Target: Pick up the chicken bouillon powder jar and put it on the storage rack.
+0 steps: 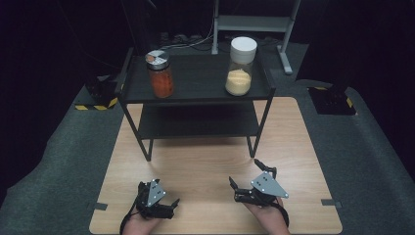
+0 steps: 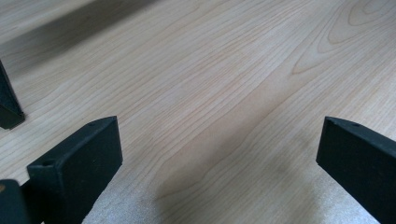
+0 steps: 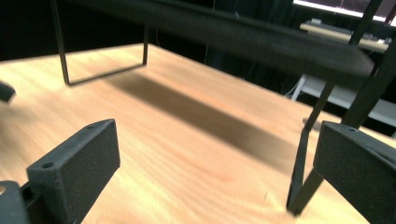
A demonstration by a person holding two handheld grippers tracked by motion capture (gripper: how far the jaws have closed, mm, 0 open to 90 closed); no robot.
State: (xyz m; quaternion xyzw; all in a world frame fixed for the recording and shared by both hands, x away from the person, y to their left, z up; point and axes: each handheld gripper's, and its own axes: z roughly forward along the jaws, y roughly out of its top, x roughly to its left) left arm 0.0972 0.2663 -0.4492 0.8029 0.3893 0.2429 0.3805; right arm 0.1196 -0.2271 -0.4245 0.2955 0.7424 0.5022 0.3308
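Now I see my left hand-held gripper (image 1: 169, 204) low over the light wooden bench (image 1: 293, 147), near the front edge on the left. Its two black jaws are wide apart, and between them there is only bare wood grain in the left gripper view (image 2: 219, 126). It holds nothing.

My right hand-held gripper (image 1: 247, 178) is near the front edge on the right, well apart from the left one. Its jaws are wide apart too, and it holds nothing. In the right gripper view (image 3: 217, 172) it looks toward the black metal two-level shelf rack (image 1: 195, 73), and one thin black leg (image 3: 301, 163) of the rack stands close by on the wood.

The rack stands at the back of the bench. On its top level, at the left, is a clear glass jar with a silver lid and orange-red stuff inside (image 1: 160, 73). At the right is a taller clear jar with a white lid and pale yellow powder inside (image 1: 240, 66). Both jars stand upright, well apart from each other and far from both grippers. The lower level (image 1: 195, 125) looks bare and dark.
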